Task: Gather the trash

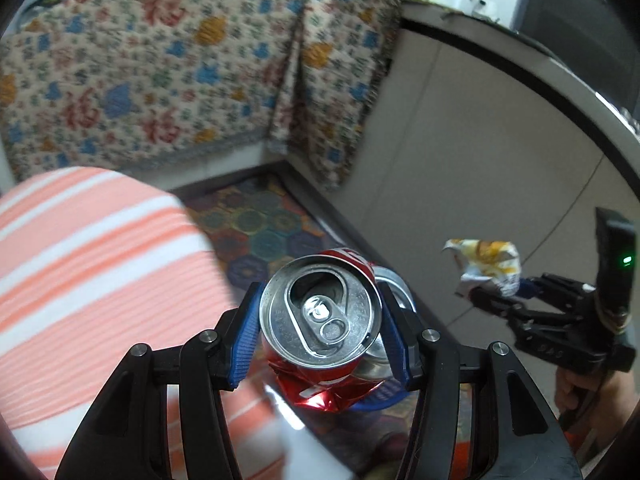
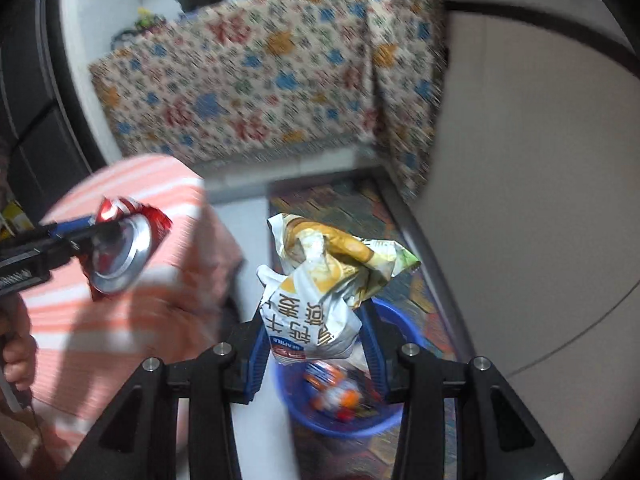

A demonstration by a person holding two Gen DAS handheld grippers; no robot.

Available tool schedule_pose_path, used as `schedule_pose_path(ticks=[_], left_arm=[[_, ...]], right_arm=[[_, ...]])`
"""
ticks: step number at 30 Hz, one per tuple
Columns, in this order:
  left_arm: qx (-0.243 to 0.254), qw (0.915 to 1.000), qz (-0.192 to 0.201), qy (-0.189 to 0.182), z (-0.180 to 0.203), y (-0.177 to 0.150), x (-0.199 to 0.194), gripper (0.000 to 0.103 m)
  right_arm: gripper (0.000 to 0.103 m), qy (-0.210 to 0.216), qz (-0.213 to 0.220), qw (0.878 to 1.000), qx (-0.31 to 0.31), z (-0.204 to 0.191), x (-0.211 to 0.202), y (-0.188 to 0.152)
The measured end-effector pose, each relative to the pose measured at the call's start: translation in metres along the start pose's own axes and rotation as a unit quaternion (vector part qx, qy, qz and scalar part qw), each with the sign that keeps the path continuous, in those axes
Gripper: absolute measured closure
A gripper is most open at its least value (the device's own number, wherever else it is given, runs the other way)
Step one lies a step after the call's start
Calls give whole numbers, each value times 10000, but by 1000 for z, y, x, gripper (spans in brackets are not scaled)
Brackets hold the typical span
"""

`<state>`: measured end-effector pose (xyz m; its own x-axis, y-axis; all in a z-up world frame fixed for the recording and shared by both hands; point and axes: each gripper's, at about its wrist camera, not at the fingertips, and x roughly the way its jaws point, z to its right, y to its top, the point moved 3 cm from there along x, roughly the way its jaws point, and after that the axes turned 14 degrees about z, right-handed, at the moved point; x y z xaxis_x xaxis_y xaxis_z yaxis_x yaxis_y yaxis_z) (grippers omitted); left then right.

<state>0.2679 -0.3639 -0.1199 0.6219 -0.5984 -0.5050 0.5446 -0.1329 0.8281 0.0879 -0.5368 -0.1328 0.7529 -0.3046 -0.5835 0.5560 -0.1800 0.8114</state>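
Left tongs [image 1: 320, 320]: mine, clamped on a crushed red can [image 1: 320, 316]; its blue pads [image 1: 246, 336] press both sides, with the opened top facing the camera.
Second can [image 1: 394, 292]: silver, wedged just behind the red one, between the same pads.
Right tongs [image 2: 314, 336]: mine, clamped on a crumpled white-and-yellow snack wrapper [image 2: 320, 292], which rises above the fingertips.
Blue bin [image 2: 384, 424]: on the floor directly below the wrapper; blurred orange and red litter lies inside.
Relative position: from the right wrist view, the red can [image 2: 124, 244] hangs to the left of the wrapper, well apart from the bin.
Striped cloth [image 1: 80, 264]: pink and white, beside the left tongs.
Floral curtain [image 1: 160, 72]: hangs across the background.
Patterned mat [image 1: 260, 232]: on the floor under the bin.
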Motion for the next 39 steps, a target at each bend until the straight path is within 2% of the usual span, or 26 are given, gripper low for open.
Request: schedule_pose_path(ticks=[3, 9, 16, 24, 25, 26, 27, 28, 31, 34, 35, 37, 39], left_arm=[[-10, 9998, -152, -128, 18, -9, 26, 47], [76, 9988, -450, -175, 42, -27, 73, 47], [50, 9968, -770, -217, 54, -48, 109, 47], [43, 9946, -986, -336, 62, -61, 137, 46], [14, 9941, -1011, -395, 63, -62, 140, 43], [-30, 9935, -1036, -477, 65, -62, 144, 38], [-70, 9934, -1026, -514, 65, -61, 146, 26], [-97, 9937, -985, -528, 65, -60, 147, 20], [-101, 9940, -963, -506, 69, -58, 144, 17], [-82, 9953, -848, -452, 70, -52, 128, 16], [-14, 9961, -785, -406, 71, -49, 119, 13], [80, 9972, -648, -359, 73, -46, 103, 3], [99, 9970, -635, -428, 75, -48, 83, 0]], right_arm=[[61, -152, -258, 9995, 121, 32, 19, -15], [61, 17, -668, 9960, 589, 69, 50, -48], [61, 58, -1123, 9906, 778, 91, 78, -79], [59, 96, -1447, 9865, 759, 97, 102, -101], [58, 122, -1453, 9864, 765, 98, 105, -104], [52, 151, -1443, 9863, 781, 98, 108, -107], [44, 166, -1454, 9861, 784, 98, 111, -110], [33, 135, -1437, 9865, 772, 96, 113, -112], [32, 49, -1294, 9895, 643, 96, 110, -108], [30, -117, -1071, 9912, 765, 103, 98, -96], [28, -230, -966, 9919, 797, 106, 91, -91], [21, -430, -792, 9923, 845, 109, 73, -81], [16, -639, -634, 9915, 942, 108, 46, -74]])
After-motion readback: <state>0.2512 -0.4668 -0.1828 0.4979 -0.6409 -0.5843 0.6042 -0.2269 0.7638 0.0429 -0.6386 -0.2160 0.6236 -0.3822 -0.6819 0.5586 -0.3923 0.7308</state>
